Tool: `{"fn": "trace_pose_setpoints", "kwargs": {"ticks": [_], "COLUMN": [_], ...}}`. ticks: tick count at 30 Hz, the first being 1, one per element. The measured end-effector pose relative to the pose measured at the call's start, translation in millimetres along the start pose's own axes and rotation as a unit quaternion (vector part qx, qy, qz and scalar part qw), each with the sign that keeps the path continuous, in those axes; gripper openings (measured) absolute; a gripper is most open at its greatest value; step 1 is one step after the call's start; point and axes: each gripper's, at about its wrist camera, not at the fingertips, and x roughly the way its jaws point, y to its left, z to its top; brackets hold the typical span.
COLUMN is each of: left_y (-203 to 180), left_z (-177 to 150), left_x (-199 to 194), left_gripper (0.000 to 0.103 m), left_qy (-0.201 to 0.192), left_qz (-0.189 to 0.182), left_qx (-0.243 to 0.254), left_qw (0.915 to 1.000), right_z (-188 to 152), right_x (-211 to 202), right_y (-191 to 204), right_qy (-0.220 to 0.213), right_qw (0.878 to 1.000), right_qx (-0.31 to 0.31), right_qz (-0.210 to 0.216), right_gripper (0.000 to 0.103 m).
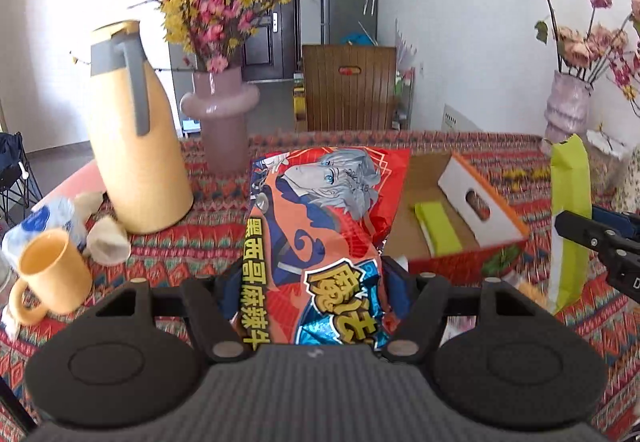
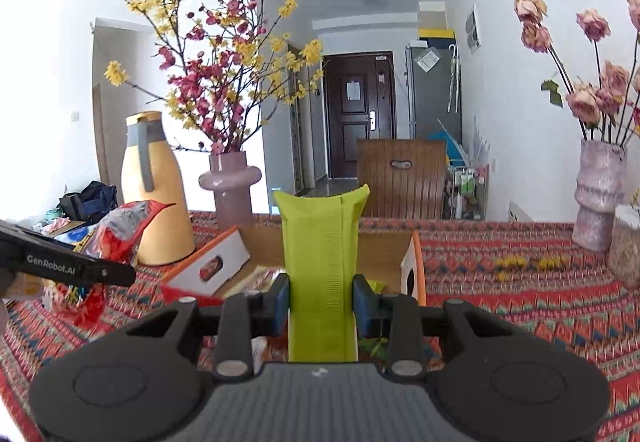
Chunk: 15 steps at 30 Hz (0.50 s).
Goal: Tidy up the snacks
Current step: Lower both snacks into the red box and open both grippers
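A table under a red patterned cloth is seen filling the lower half of both views, with a hallway and dark door behind. At centre right of the left wrist view an open cardboard box is set on the cloth; one lime-green packet is already laid inside it. A yellow jug and a pink vase are placed at upper left. The large red snack bag is held upright at frame centre, clamped by the left gripper at a fairly wide setting. In the right wrist view a tall green packet is pinched narrowly by the right gripper, in front of the box. The task is judged partly done — two snacks are held off the table and not yet boxed.
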Motion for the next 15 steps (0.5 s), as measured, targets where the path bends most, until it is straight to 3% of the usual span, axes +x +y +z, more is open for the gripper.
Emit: {"fn": "trace_pose_setpoints", "kwargs": {"ticks": [15], "left_y": [4.2], "left_z": [47.1], "left_x": [76.8], "left_gripper": [0.069], "left_qy": [-0.018], "left_qz": [0.004], "left_qx": [-0.037], "left_qw": [0.9992], "right_z": [51.7], "right_x": [89.1], "right_y": [-1.8], "right_qy": [-0.015], "right_qw": [1.000], "right_qx": [-0.003], "right_qz": [-0.017], "right_gripper": [0.032]}}
